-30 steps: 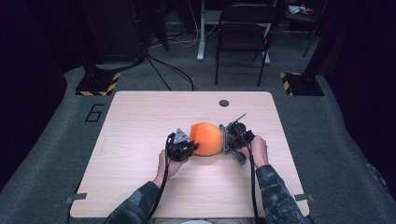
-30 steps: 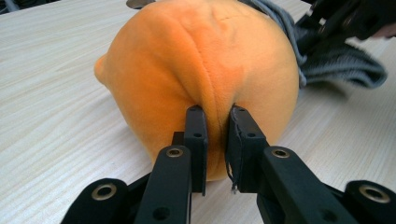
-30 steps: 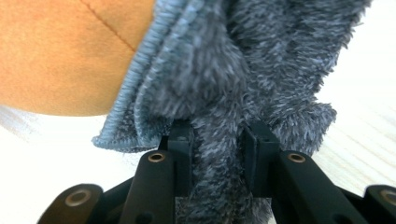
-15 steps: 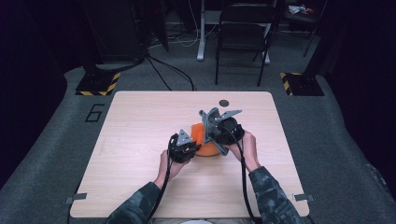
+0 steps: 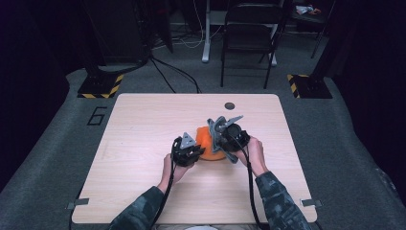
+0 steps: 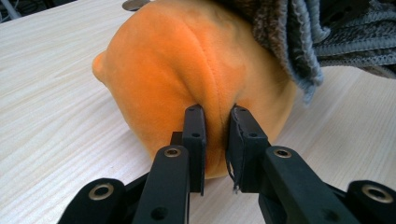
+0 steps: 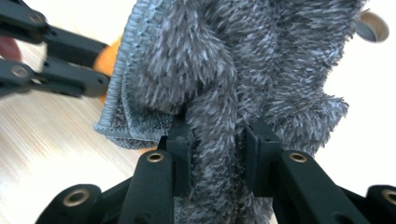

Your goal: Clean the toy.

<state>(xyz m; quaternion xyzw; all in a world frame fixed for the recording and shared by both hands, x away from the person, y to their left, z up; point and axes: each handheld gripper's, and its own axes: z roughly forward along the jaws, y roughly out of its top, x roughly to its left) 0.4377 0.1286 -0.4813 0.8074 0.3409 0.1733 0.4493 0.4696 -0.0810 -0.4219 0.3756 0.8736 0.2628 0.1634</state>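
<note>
Two soft, light things: our left gripper (image 6: 215, 140) pinches the orange plush (image 6: 187, 70) at table centre; our right gripper (image 7: 219, 154) pinches the grey cloth (image 7: 233, 60) over its 2 o'clock side. We'd grip folds.

Plush toy (image 6: 187, 70): orange. Cloth (image 7: 243, 60): grey, fuzzy knit w/ ribbed edge. Claws (image 6: 215, 135) (image 7: 217, 154): black. Worktop (image 5: 143, 124): pale wood grain. Sleeves (image 5: 277, 201): camo. Floor (image 5: 57, 143): grey carpet.
</note>
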